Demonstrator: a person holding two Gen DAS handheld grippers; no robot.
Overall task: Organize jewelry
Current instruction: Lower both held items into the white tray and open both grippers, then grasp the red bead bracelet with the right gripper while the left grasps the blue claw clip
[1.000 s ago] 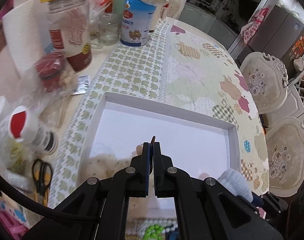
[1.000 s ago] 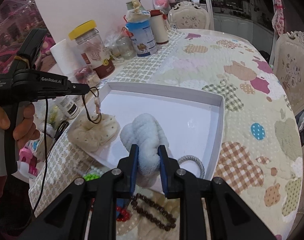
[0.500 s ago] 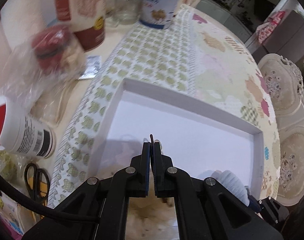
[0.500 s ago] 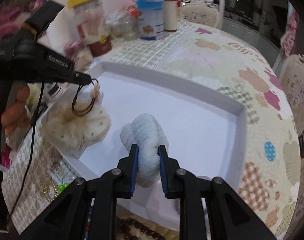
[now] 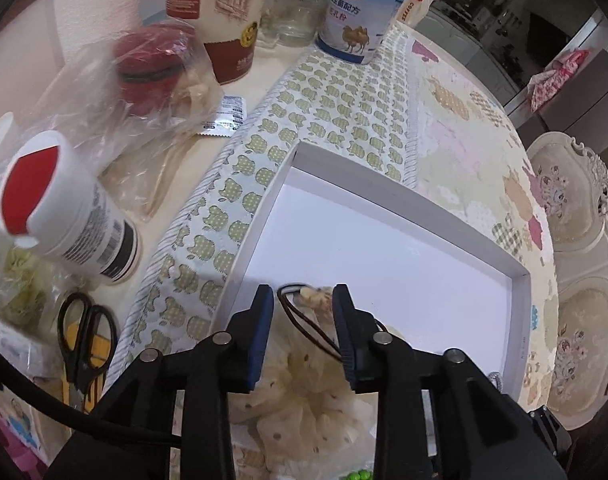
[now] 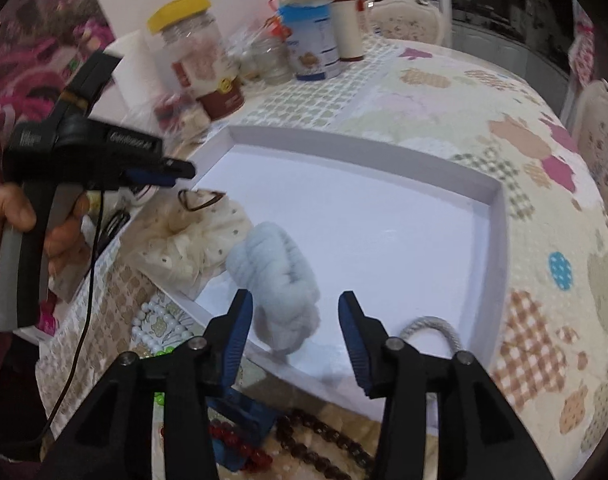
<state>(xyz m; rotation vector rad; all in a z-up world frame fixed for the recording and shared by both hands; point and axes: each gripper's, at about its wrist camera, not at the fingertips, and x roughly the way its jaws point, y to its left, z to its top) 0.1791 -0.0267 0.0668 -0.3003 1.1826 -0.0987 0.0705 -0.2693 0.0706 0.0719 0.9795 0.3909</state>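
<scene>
A white shallow tray [image 6: 495,200] lies on the patterned tablecloth; it also shows in the left wrist view [image 5: 519,276]. A cream dotted scrunchie [image 6: 192,240] lies in its near left corner, with a thin brown hair tie [image 6: 198,202] on top; both show in the left wrist view, the scrunchie [image 5: 304,396] and the tie [image 5: 304,320]. My left gripper [image 5: 302,298] is open just above them and holds nothing. A pale blue fluffy scrunchie [image 6: 280,276] lies in the tray. My right gripper [image 6: 296,304] is open around its near end.
A grey rope hair tie [image 6: 427,328] lies at the tray's near edge. White beads [image 6: 156,324], red beads [image 6: 240,444] and brown beads [image 6: 323,440] lie before the tray. Jars, a milk can [image 5: 359,12], a white bottle [image 5: 60,216] and scissors [image 5: 84,336] crowd the left.
Both grippers have opened. The left let the brown hair tie drop onto the cream scrunchie. The right let go of the blue scrunchie, which now lies in the tray.
</scene>
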